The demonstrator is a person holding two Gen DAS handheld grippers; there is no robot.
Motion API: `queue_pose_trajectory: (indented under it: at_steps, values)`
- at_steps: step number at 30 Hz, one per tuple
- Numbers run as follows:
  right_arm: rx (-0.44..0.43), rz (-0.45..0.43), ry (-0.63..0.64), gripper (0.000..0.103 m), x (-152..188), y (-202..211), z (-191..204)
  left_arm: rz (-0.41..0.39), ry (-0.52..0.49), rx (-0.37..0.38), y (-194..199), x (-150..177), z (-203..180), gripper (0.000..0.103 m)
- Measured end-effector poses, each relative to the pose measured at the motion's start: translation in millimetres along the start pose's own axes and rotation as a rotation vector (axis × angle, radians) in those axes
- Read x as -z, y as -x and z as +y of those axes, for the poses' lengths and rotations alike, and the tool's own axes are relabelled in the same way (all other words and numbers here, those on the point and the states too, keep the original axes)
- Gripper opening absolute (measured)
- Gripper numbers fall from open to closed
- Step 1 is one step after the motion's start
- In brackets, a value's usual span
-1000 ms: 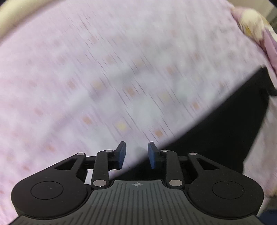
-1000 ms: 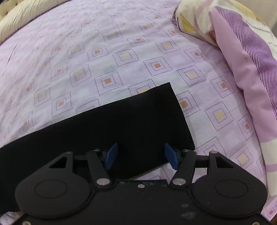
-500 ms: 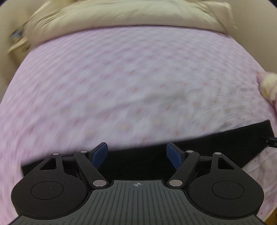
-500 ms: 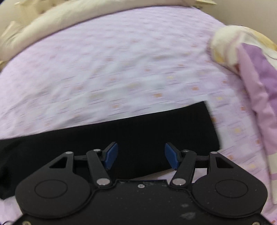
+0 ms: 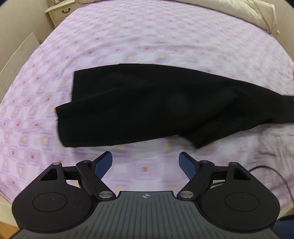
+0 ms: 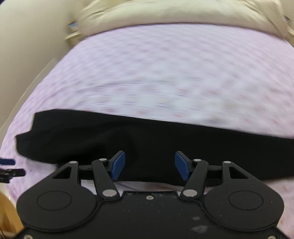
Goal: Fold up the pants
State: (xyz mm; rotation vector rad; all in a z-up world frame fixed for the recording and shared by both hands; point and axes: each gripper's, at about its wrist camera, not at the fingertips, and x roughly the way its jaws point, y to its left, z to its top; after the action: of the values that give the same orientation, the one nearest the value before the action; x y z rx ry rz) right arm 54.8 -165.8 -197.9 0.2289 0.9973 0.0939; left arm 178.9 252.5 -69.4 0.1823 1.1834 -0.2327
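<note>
Lilac patterned bedsheet [image 5: 128, 36] under long black pants [image 5: 147, 106], loosely folded lengthwise.

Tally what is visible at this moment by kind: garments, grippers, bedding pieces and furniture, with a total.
Garments: 1, the black pants lying on the bed.
Grippers: 2, the left gripper and the right gripper, both open and empty.
Bedding: 2, the pink patterned sheet and the beige duvet.
Furniture: 1, the cream nightstand.
Total: 6
</note>
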Motion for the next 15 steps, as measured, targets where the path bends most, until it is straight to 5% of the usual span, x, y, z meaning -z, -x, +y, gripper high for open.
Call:
queue_pose_trajectory:
  at_steps: [15]
  values:
    - [-0.28,-0.008,0.607,0.064,-62.5,-86.2,260.7,-0.008,0.031,0.08,-33.6,-29.7,104.7,0.085]
